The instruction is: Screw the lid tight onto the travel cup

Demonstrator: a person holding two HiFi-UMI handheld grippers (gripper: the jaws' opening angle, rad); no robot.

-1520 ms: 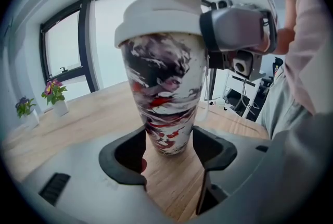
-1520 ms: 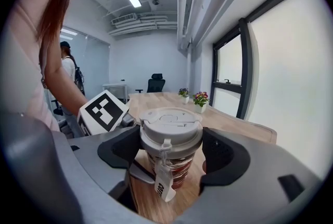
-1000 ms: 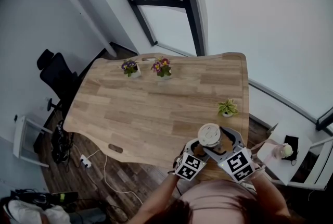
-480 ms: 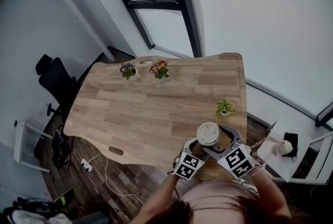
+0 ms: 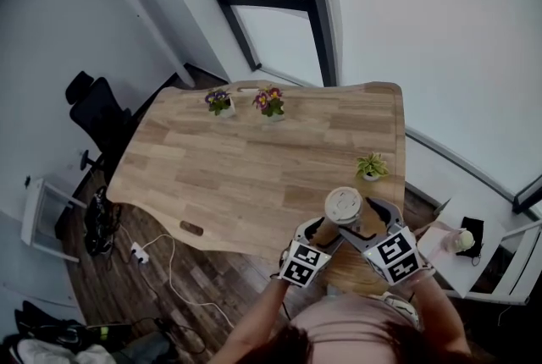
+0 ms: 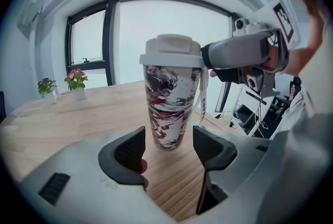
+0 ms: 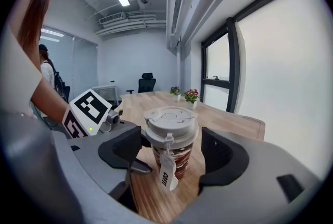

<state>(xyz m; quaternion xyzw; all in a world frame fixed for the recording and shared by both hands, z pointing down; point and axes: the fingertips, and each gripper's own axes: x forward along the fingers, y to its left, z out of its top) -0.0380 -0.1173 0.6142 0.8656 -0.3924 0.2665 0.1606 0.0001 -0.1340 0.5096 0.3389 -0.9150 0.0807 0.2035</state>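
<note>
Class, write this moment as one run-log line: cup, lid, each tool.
travel cup upright on table; lid on; left tool open at cup base; right tool around lid, contact unclear

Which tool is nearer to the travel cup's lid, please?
Right. The right tool has its jaws either side of the lid, level with it; the left tool sits lower, jaws open at the foot of the travel cup.

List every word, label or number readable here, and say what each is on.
"COTTI" (middle letters unsure): tag hanging from the lid.
Cup: swirled pattern only, no readable text.
Marker cubes: black-and-white squares, no letters.
</note>
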